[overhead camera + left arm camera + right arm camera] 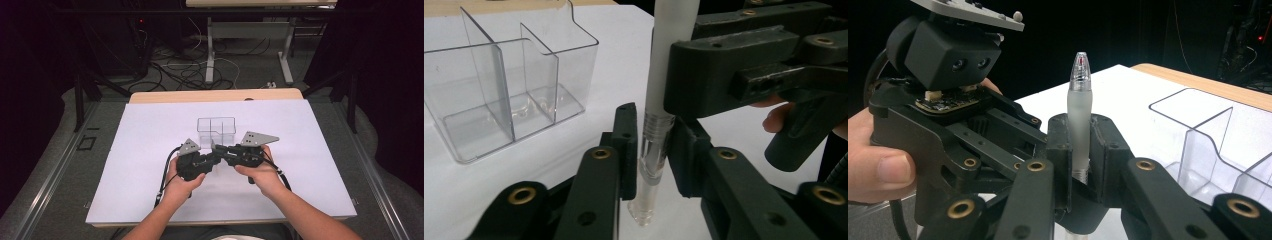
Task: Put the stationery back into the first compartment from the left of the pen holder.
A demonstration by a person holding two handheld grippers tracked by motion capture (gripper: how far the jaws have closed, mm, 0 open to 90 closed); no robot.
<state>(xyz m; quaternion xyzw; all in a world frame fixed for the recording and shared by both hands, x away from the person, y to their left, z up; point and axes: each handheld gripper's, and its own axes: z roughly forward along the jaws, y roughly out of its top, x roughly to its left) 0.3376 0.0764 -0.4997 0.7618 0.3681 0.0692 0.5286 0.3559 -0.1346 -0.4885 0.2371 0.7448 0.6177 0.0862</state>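
1. Left gripper view: the pen (655, 125) stands upright over the white sheet (624, 60), both hand-held grippers clamped on it. The left hand-held gripper (653, 157) pinches the clear lower barrel by the threaded ring; the right hand-held gripper (684, 95) pinches the frosted upper section just above it.
2. No earlier picture to compare against, so I read state only: pads pressed on the pen in both gripper views.
3. Looks like a pull-apart or unscrew at the joint. Judgement, not seen.
4. Risk A: the two grips sit almost touching. Any twist off-axis bends the joint instead of turning it; the barrel could crack or pop out of one grip.
5. Risk B: the clear barrel is smooth and round. If pad pressure is light it spins in the pads rather than unthreading.
6. Risk C: once the halves part, refill or spring could drop. The pen's bottom end is near the sheet, so a short fall, but small parts roll.
7. Room: in the high view the clear divided organizer (216, 132) sits just beyond the grippers, close. Pulling away from the person risks knocking it.
8. Open sheet lies left, right and toward the person (260, 175); desk edges are well apart from the work. Best to separate sideways or upward.
9. Right gripper view: the pen tip (1080, 65) points up, clear of everything.
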